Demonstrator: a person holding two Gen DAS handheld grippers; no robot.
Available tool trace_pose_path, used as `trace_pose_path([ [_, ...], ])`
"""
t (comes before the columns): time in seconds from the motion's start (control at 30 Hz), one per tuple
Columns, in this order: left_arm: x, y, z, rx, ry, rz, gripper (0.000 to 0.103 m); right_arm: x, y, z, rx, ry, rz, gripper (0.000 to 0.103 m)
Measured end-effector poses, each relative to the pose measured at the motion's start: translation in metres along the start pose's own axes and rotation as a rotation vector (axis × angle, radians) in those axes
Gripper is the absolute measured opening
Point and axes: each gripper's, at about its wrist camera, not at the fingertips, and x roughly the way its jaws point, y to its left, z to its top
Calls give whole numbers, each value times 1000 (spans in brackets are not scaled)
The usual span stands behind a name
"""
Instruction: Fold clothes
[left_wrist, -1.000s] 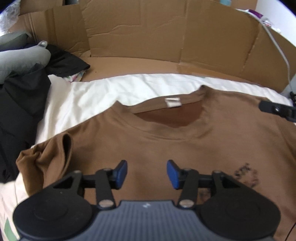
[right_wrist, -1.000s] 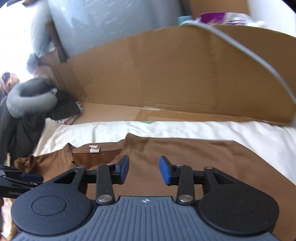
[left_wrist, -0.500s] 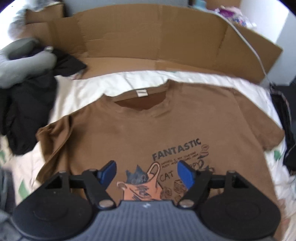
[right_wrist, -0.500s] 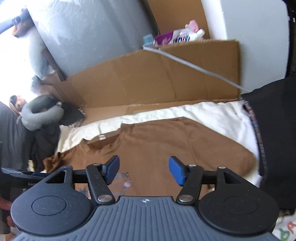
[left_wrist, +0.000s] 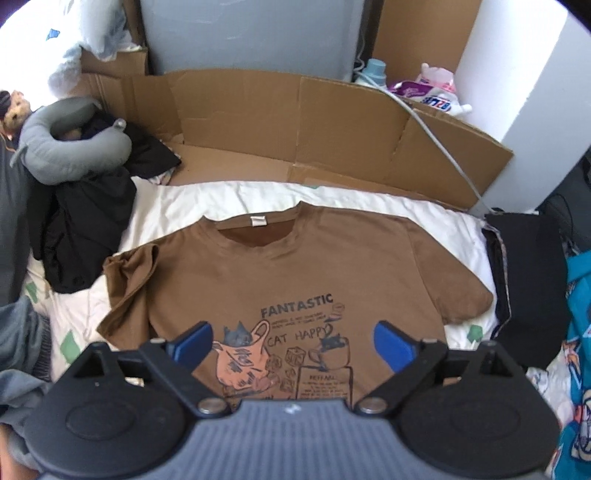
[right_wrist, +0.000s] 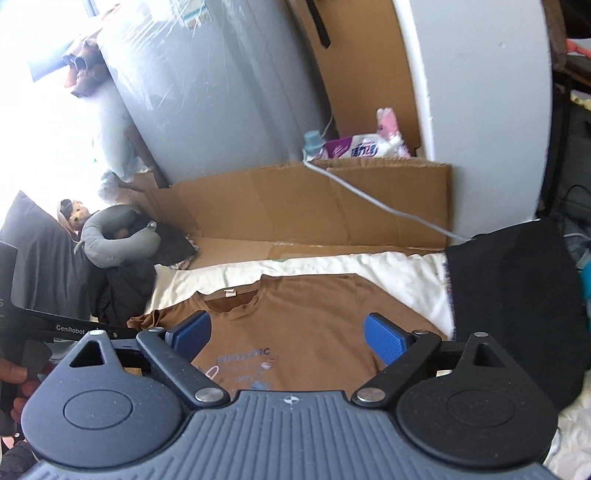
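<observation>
One brown T-shirt (left_wrist: 295, 273) lies front up on a white sheet (left_wrist: 207, 199) spread over the bed; no other garment is laid out for folding. Two grippers are in view, one per hand. The left gripper (left_wrist: 293, 341) hangs above the shirt's lower half with its jaws spread wide and nothing between the blue pads (left_wrist: 194, 341). The right gripper (right_wrist: 290, 334) is likewise held above the shirt, jaws spread and empty.

Around the shirt: a heap of black clothes (left_wrist: 85, 225) to its left, with one grey neck pillow (left_wrist: 62, 147) on top of it and a small plush toy (left_wrist: 13, 109) beyond. A flattened cardboard sheet (left_wrist: 295, 122) stands bent up behind the bed, and a grey cable (left_wrist: 439, 144) runs down across it. A black garment (left_wrist: 528, 280) lies just beside the shirt's right-hand sleeve. Nothing covers the shirt itself.

The shirt is mostly flat, neck (left_wrist: 255, 236) towards the cardboard, with a white label (left_wrist: 258, 220) inside the collar. Its chest print reads "FANTASTIC" (left_wrist: 295, 306) over cartoon cats. The right-hand sleeve lies smooth; the left-hand sleeve (left_wrist: 129, 284) is bunched and folded over itself.
</observation>
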Motion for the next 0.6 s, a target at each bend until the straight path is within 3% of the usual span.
trace_pose_path([
  [0.27,-15,-34,9,176,3,24,96,-32,-25,-20,0,-3,-25,95],
  [0.47,-4,-49,14,158,-11,-10,96,-29,-51,-43,8,9,-66,95],
  [0.6,10,-58,13,168,-10,-20,96,-19,-72,-59,51,-29,-66,94],
])
